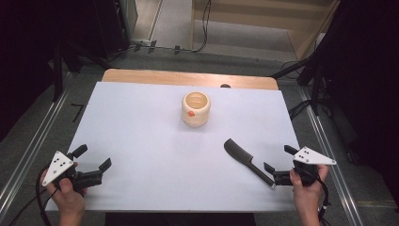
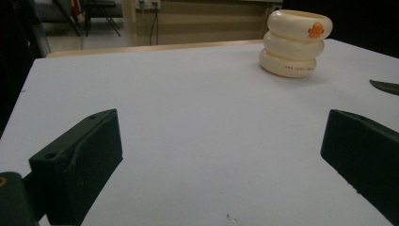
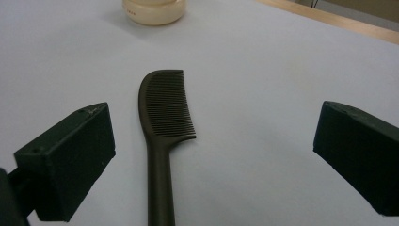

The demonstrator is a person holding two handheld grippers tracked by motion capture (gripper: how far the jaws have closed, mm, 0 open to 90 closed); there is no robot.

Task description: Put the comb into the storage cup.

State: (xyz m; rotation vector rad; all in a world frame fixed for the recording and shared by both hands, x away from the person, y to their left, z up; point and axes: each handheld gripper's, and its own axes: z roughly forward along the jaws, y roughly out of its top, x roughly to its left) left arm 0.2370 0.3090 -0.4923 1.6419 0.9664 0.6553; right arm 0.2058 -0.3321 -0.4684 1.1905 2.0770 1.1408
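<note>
A cream ribbed cup with an orange mark stands upright at the centre back of the white table top; it also appears far off in the left gripper view and at the top edge of the right gripper view. A dark comb lies flat near the front right, its handle pointing toward my right gripper. In the right gripper view the comb lies between the wide-open jaws, handle nearest. My left gripper is open at the front left, nothing between its jaws.
The white sheet covers a wooden table whose bare back edge shows behind the cup. Metal rails run along both sides on the floor. Cables and dark stands lie beyond the table.
</note>
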